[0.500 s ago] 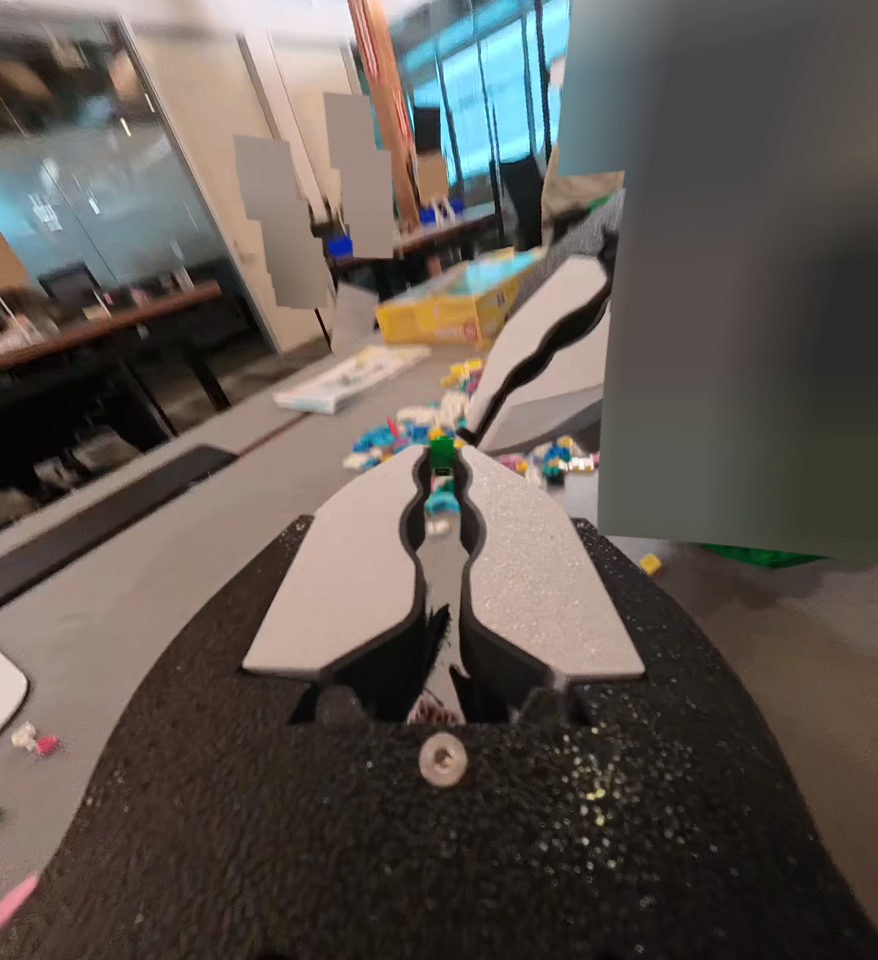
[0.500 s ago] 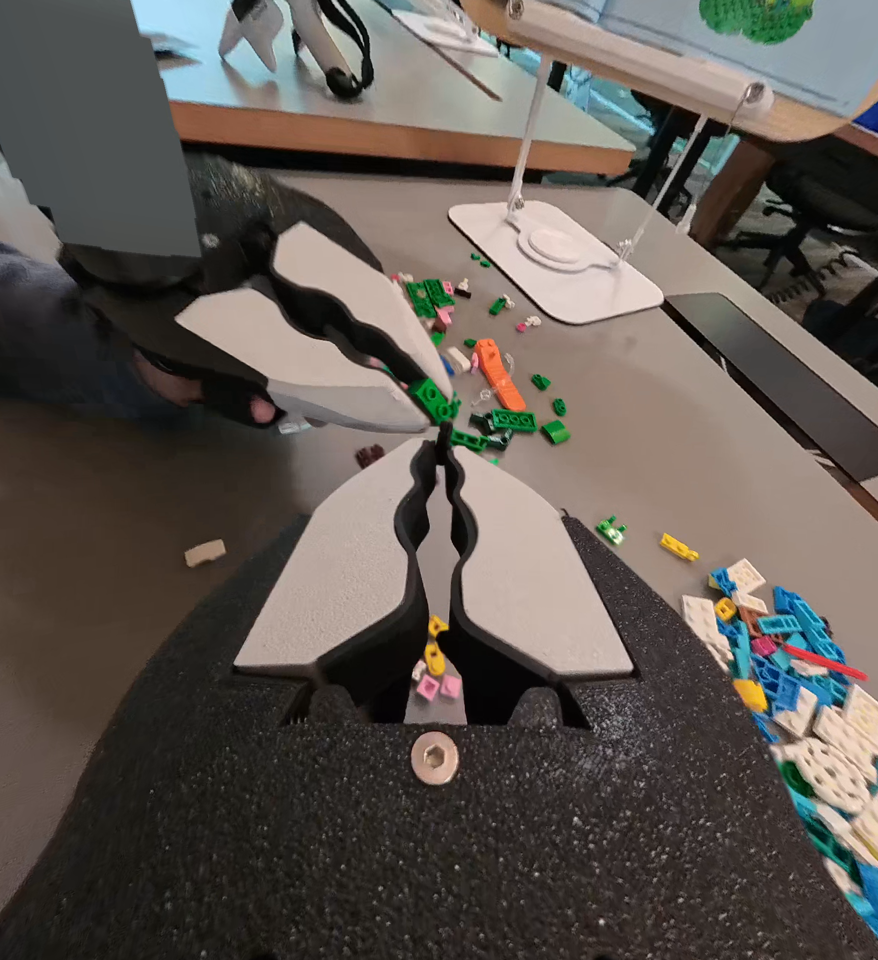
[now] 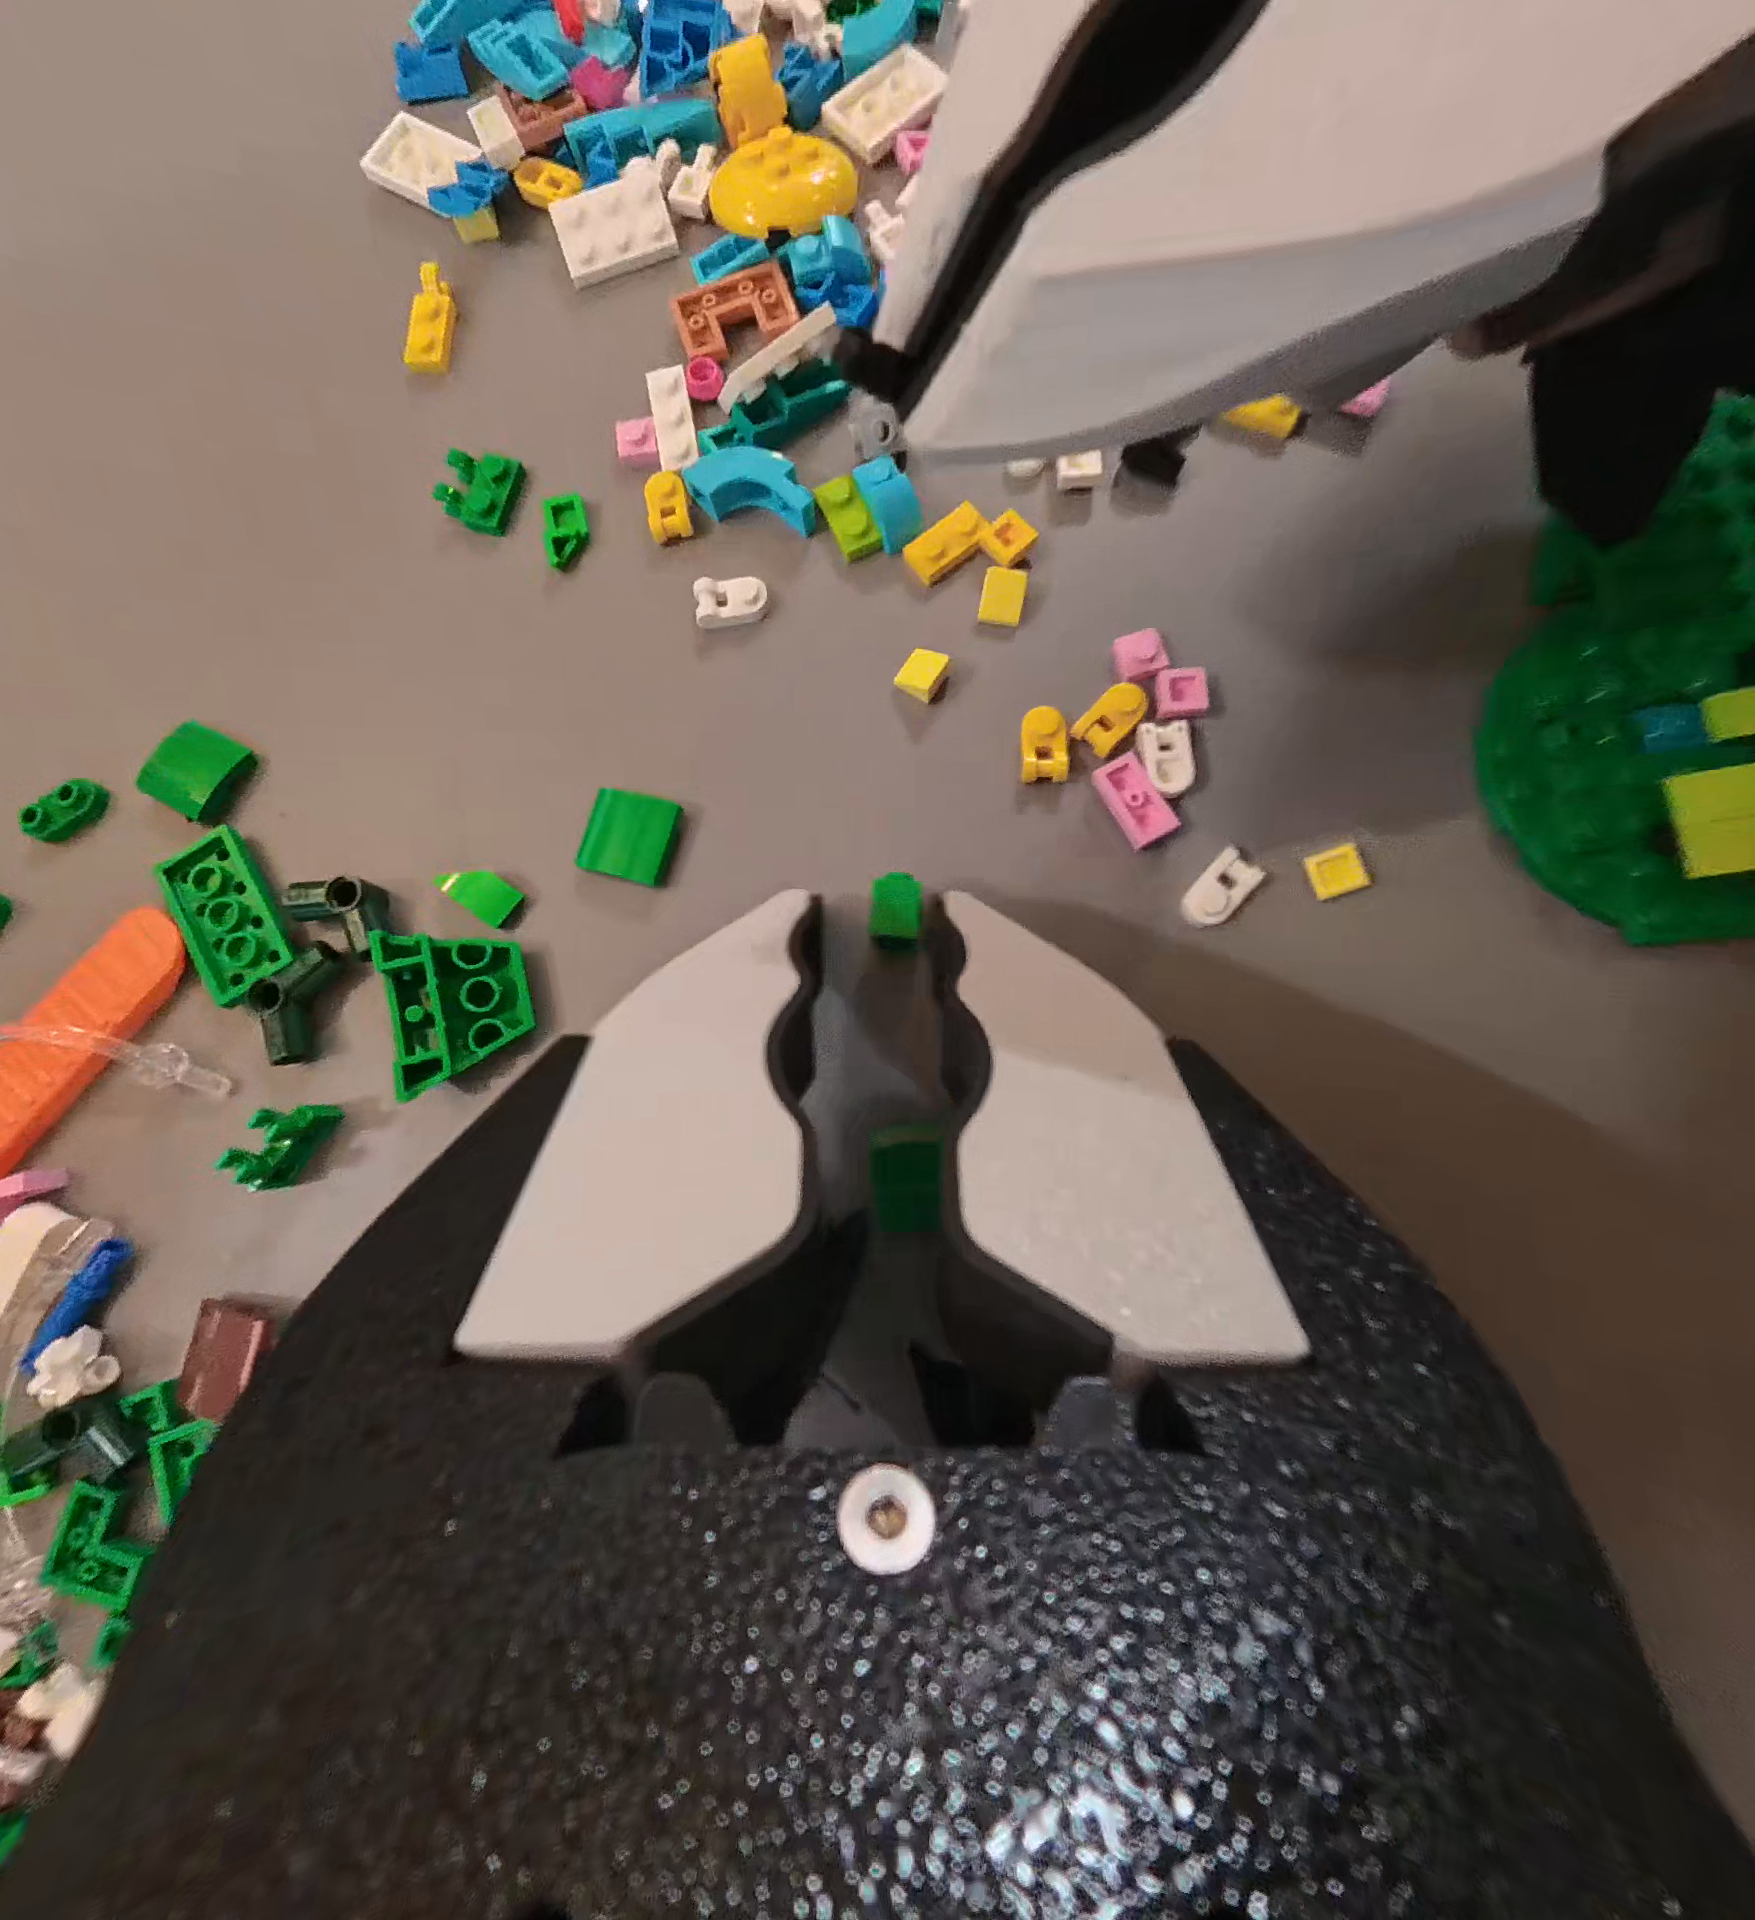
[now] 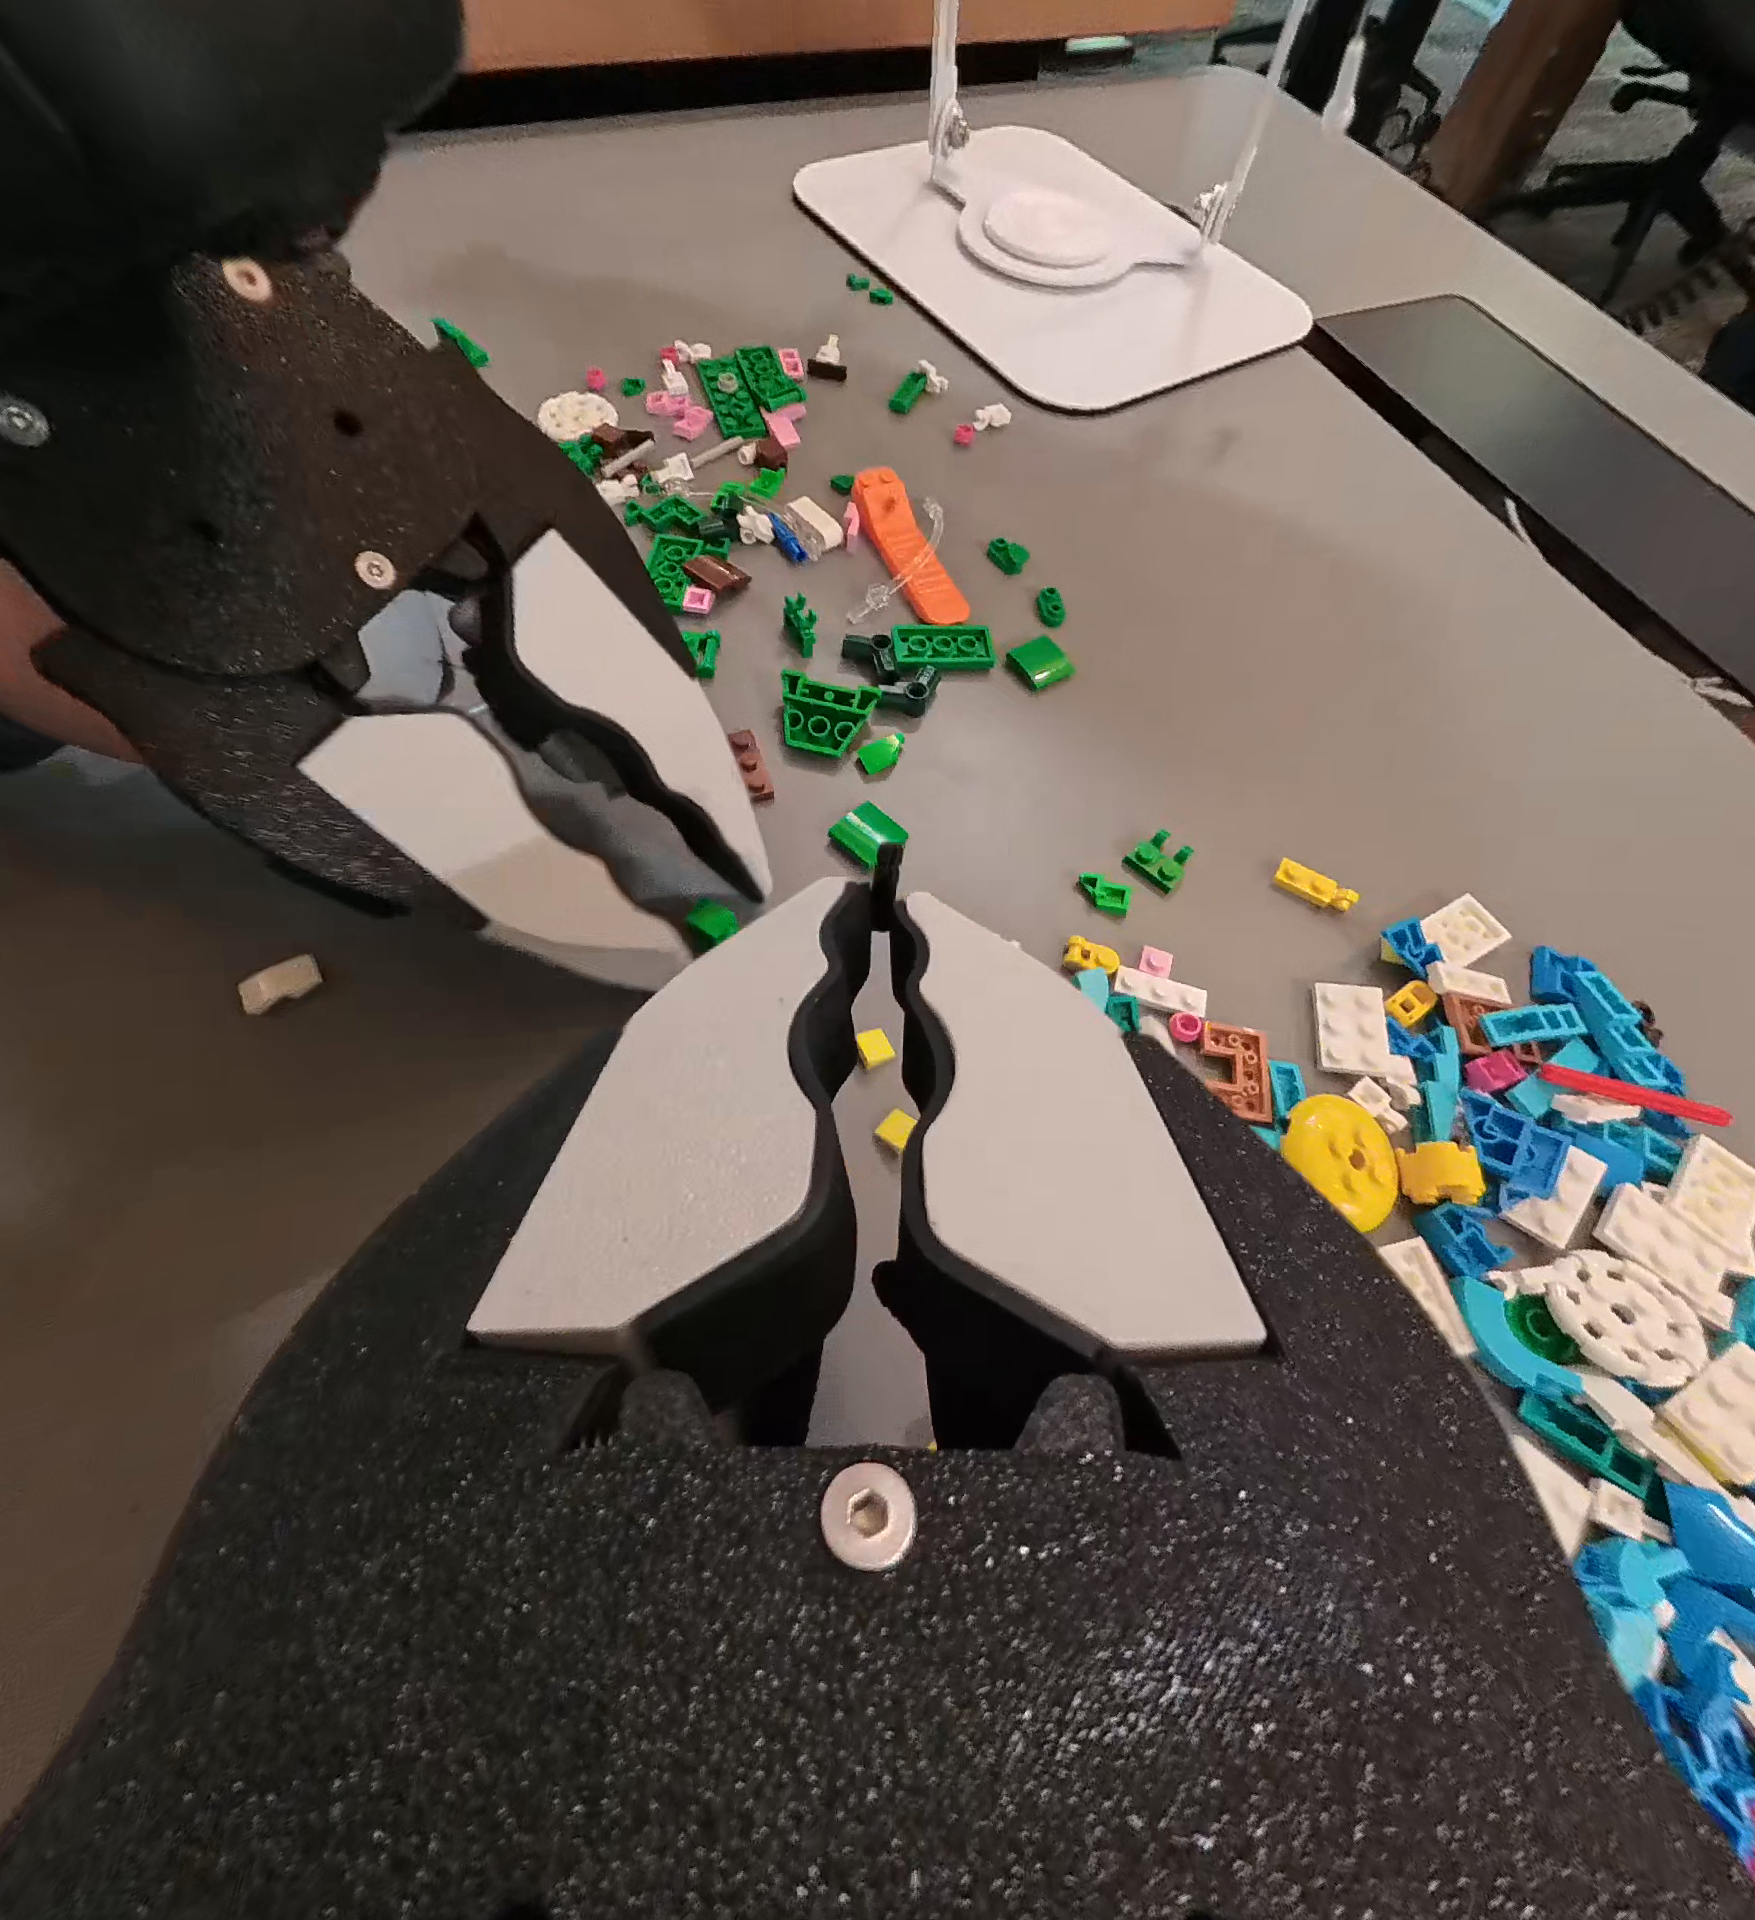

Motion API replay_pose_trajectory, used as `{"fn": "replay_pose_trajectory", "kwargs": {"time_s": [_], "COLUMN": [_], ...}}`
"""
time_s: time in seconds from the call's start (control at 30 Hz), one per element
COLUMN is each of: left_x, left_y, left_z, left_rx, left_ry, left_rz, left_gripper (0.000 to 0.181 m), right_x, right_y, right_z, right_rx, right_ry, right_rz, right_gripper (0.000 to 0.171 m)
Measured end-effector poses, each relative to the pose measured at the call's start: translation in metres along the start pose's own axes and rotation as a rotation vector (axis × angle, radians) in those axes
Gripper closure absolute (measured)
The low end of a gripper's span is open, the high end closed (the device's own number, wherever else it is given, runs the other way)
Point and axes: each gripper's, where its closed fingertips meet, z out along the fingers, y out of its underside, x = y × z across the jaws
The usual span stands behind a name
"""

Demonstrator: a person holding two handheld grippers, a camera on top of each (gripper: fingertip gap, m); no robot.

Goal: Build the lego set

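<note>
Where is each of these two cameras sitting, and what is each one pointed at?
Left wrist view: on the left gripper, looking down at the table; its fingers flank a small green brick.
Right wrist view: on the right gripper, facing across the table; its tips pinch a small black piece.
Shared: each shows the other gripper, and the orange tool.

The left wrist view looks steeply down along its jaws, close over the grey tabletop (image 3: 229, 312). The right wrist view sits a little higher and tilts forward, reaching a white stand base (image 4: 1060, 260) at the far edge. Both share the middle ground — the orange brick separator (image 3: 31, 1060) (image 4: 904, 551) and the yellow dome piece (image 3: 785, 187) (image 4: 1340, 1158) — from opposite sides.
</note>
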Motion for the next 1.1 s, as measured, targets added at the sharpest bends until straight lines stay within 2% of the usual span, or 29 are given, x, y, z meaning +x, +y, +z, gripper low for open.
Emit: {"fn": "replay_pose_trajectory", "kwargs": {"time_s": [0.03, 0.13, 0.23, 0.33, 0.43, 0.5, 0.77, 0.97, 1.03, 1.1], "left_x": [0.003, 0.011, 0.009, 0.018, 0.028, 0.024, 0.006, 0.011, 0.011, 0.015], "left_y": [0.0, 0.005, 0.002, -0.012, -0.019, -0.02, -0.004, 0.001, 0.007, 0.008], "left_z": [0.0, -0.005, -0.014, -0.026, -0.033, -0.03, -0.013, -0.006, -0.005, -0.006], "left_rx": [-0.001, -0.018, 0.009, 0.085, 0.126, 0.096, -0.057, -0.044, -0.067, -0.057], "left_ry": [0.031, 0.117, 0.159, 0.284, 0.456, 0.538, 0.676, 0.717, 0.747, 0.785], "left_rz": [-0.011, 0.032, 0.216, 0.464, 0.686, 0.734, 0.828, 0.852, 0.848, 0.809], "left_gripper": [0.15, 0.134, 0.13, 0.128, 0.131, 0.133, 0.145, 0.157, 0.168, 0.169], "right_x": [0.0, 0.001, 0.003, 0.005, 0.009, 0.011, 0.021, 0.021, 0.019, 0.014], "right_y": [0.001, 0.007, 0.008, 0.006, 0.006, 0.007, 0.012, 0.015, 0.015, 0.014], "right_z": [0.001, 0.003, 0.002, -0.001, -0.003, -0.005, -0.009, -0.007, -0.006, -0.006], "right_rx": [-0.002, -0.02, -0.02, -0.005, 0.003, 0.005, -0.005, -0.017, -0.018, -0.014], "right_ry": [-0.007, -0.018, -0.017, -0.018, -0.014, -0.008, 0.017, 0.01, -0.003, -0.036], "right_rz": [0.007, 0.012, 0.015, 0.029, 0.035, 0.037, 0.056, 0.062, 0.064, 0.055], "right_gripper": [0.168, 0.168, 0.168, 0.168, 0.168, 0.168, 0.168, 0.168, 0.168, 0.168]}}
